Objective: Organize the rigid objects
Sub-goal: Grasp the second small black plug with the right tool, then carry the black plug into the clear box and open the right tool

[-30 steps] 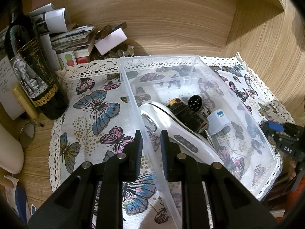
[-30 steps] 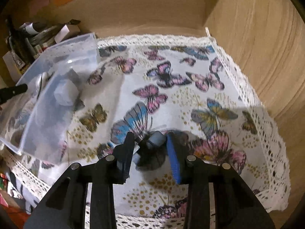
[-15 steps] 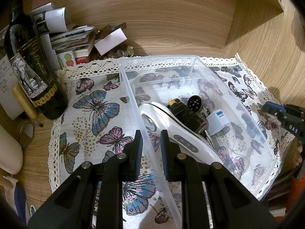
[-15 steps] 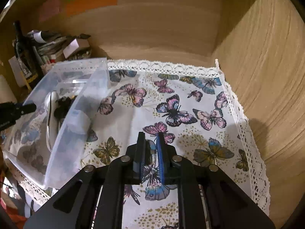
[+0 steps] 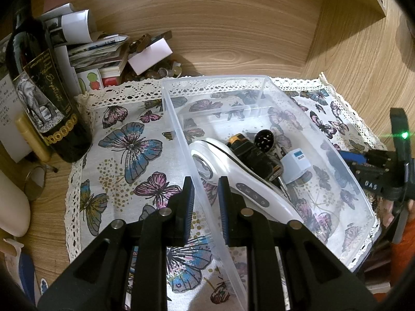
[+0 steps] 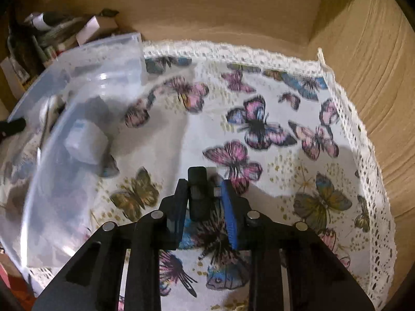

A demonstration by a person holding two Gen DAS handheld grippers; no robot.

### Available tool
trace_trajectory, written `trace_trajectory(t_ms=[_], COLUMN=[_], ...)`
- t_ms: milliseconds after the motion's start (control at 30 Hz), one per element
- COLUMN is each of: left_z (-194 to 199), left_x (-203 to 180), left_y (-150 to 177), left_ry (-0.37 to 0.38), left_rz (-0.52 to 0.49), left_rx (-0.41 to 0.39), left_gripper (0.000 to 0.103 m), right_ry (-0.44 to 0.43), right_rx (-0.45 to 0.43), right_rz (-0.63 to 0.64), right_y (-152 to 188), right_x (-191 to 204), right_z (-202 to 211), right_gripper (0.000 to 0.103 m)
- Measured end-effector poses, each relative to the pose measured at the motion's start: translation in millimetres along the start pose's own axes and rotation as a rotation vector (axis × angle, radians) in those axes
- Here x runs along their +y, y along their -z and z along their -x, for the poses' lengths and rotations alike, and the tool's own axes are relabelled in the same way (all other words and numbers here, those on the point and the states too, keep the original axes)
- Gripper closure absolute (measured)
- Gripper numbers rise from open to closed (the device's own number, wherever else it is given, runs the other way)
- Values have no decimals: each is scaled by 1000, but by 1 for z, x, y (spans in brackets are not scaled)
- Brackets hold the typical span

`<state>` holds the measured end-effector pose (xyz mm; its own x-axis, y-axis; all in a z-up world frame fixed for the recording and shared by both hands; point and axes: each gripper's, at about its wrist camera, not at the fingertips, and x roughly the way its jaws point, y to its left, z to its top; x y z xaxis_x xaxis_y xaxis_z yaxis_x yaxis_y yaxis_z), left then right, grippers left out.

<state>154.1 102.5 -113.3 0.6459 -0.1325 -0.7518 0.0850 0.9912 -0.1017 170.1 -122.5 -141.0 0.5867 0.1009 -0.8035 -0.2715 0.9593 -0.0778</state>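
Small black piece gripped on the right, bin steadied on the left

To the left stood a wine bottle (image 5: 44,98) and a paper pile (image 5: 103,49); the left gripper (image 5: 205,194) remained clamped on the clear bin (image 5: 363,202) wall, the white handheld device (image 5: 238,181) and white cube (image 5: 295,165) inside. The right gripper (image 6: 203,194), empty and pinched half a second earlier, now held a small black piece (image 6: 198,194) above the butterfly cloth (image 6: 311,181), just beside the bin; its near wall probably had to be cleared.
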Motion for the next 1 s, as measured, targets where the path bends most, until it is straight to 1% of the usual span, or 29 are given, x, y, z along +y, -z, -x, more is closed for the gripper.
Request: trace_trajectory(t_ms=[267, 433, 567, 767, 900, 1000], left_z=[0, 0, 0, 0, 0, -1], left_x=[0, 1, 1, 2, 2, 2], left_y=[0, 0, 0, 0, 0, 0], left_ry=[4, 5, 7, 6, 6, 5], left_rz=[3, 4, 5, 5, 4, 2], left_rx=[-2, -3, -3, -4, -3, -4], left_gripper=[86, 86, 86, 86, 86, 86], right_ry=[-6, -46, -74, -122, -151, -175], right_rx=[-127, -203, -232, -225, -181, -133], right_rz=[64, 98, 137, 193, 225, 247], right_y=[-34, -58, -71, -83, -87, -85], right_x=[23, 42, 60, 84, 101, 109], right_z=[37, 56, 59, 51, 36, 24], right_gripper=[79, 79, 79, 79, 79, 79])
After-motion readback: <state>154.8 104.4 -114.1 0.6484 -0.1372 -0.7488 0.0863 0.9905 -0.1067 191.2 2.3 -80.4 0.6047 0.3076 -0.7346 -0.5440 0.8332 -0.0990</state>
